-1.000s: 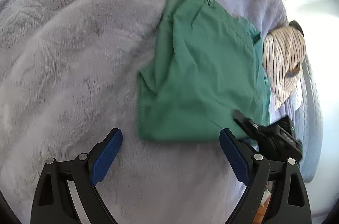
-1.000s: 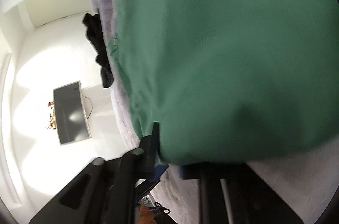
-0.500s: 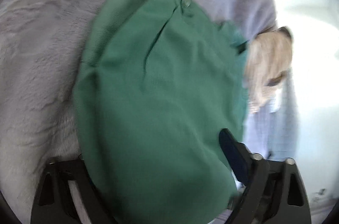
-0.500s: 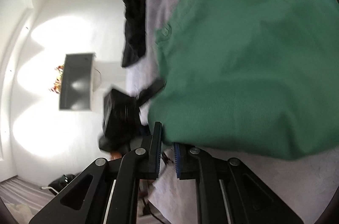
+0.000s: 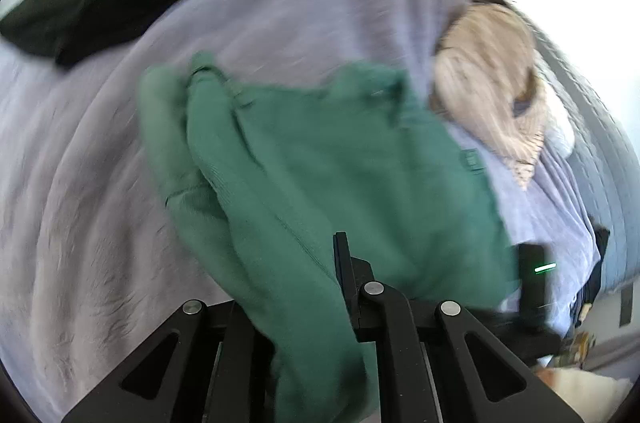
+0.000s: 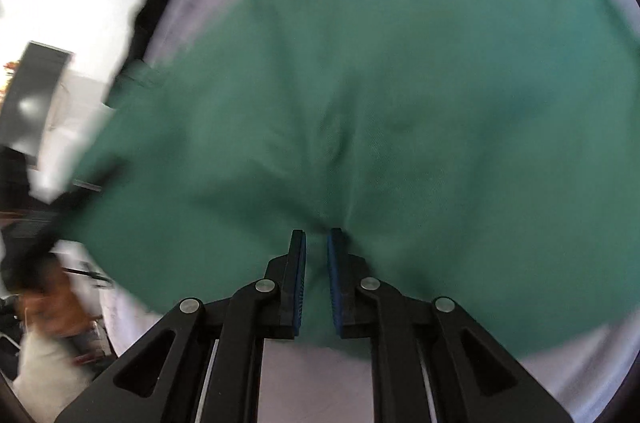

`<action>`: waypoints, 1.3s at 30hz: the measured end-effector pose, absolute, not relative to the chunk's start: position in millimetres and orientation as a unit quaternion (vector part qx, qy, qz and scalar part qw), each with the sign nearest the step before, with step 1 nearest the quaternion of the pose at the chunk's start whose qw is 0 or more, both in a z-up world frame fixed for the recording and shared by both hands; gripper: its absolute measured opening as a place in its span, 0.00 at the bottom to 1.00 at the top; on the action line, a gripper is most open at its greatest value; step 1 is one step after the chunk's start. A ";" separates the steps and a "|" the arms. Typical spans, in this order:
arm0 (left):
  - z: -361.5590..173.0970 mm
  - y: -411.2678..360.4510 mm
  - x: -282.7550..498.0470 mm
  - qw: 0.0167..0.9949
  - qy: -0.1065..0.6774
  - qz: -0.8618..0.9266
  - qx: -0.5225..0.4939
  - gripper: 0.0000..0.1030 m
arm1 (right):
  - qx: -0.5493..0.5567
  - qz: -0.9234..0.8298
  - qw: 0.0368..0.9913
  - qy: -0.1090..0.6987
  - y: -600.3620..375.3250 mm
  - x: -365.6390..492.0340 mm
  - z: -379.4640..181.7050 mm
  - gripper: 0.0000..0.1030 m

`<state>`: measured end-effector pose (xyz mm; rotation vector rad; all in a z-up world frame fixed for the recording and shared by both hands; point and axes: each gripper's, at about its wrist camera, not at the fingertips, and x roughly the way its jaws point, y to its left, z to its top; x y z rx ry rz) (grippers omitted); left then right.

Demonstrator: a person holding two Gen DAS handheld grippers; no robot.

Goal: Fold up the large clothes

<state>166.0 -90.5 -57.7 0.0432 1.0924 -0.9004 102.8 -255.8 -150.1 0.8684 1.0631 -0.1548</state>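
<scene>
Because it spreads under everything else, the lavender plush blanket [image 5: 100, 223] is the carrying surface, and its nap may drag on cloth pulled across it. Green garment [image 5: 340, 183]: soft, light, limp woven cloth, part-folded, lying mid-blanket with its near edge lifted; best taken at hems and corners, since a mid-panel pinch would only bunch it. Black garment [image 5: 96, 11]: heaped toward the blanket's far left edge, well apart. Striped cream garment [image 5: 492, 71]: at the far right edge, just beside the green cloth and likeliest to obstruct a fold laid that way. Left gripper [image 5: 308, 287]: jaws closed down on a thick gathered fold of green cloth. Right gripper [image 6: 316, 275]: jaws nearly together, pinching the garment's near edge.
</scene>
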 end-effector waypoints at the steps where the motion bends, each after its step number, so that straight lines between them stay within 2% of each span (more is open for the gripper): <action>1: -47.4 -98.7 158.2 0.760 0.491 -0.424 0.025 0.12 | 0.398 -0.070 0.772 0.491 -253.8 103.7 -156.1 0.12; 6: -2.2 -170.3 110.1 0.760 0.440 -0.472 0.077 0.12 | 0.420 -0.039 0.777 0.468 -260.5 91.3 -148.6 0.12; 11: 12.9 -256.4 57.0 0.736 0.405 -0.526 0.133 0.12 | 0.474 -0.061 0.790 0.384 -315.1 20.0 -124.7 0.12; 15: -15.9 -332.3 15.7 0.708 0.412 -0.552 0.157 0.12 | 0.517 -0.115 0.778 0.338 -379.6 -44.5 -131.9 0.15; 21: -93.0 -382.0 -21.9 0.694 0.465 -0.500 0.228 0.13 | 0.598 -0.105 0.730 0.315 -422.5 -86.3 -176.6 0.15; 22: -97.8 -379.8 -23.5 0.696 0.466 -0.495 0.232 0.21 | 0.605 -0.098 0.727 0.310 -425.7 -85.2 -179.9 0.15; 23: -99.8 -376.8 -23.6 0.697 0.469 -0.492 0.228 0.38 | 0.610 -0.090 0.725 0.306 -429.0 -87.5 -182.6 0.15; 24: -98.8 -372.3 -21.9 0.697 0.473 -0.493 0.215 0.50 | 0.612 -0.084 0.725 0.305 -432.3 -88.4 -184.4 0.15; 25: -95.0 -366.6 -19.2 0.701 0.473 -0.495 0.199 0.68 | 0.614 -0.079 0.724 0.305 -434.5 -88.7 -185.1 0.19; 27: -84.3 -356.4 -15.2 0.705 0.467 -0.503 0.179 0.71 | 0.626 -0.062 0.720 0.293 -441.8 -93.5 -186.5 0.34; 29: -70.1 -349.0 -11.9 0.709 0.459 -0.505 0.177 0.71 | 0.648 -0.042 0.715 0.260 -447.7 -91.6 -185.4 0.64; 30: -62.4 -342.9 -10.5 0.723 0.446 -0.499 0.172 0.71 | 0.661 -0.032 0.712 0.236 -452.5 -93.9 -183.1 0.68; 34: -45.1 -317.1 22.7 0.775 0.420 -0.451 0.140 0.71 | 0.678 -0.004 0.707 0.198 -470.0 -83.6 -170.7 0.71; 37: -52.6 -285.8 55.1 0.809 0.424 -0.382 0.139 0.71 | 0.659 0.004 0.718 0.224 -484.1 -58.5 -160.9 0.71; 39: -67.4 -267.9 74.2 0.819 0.441 -0.338 0.143 0.71 | 0.624 -0.012 0.732 0.273 -490.5 -34.3 -156.9 0.71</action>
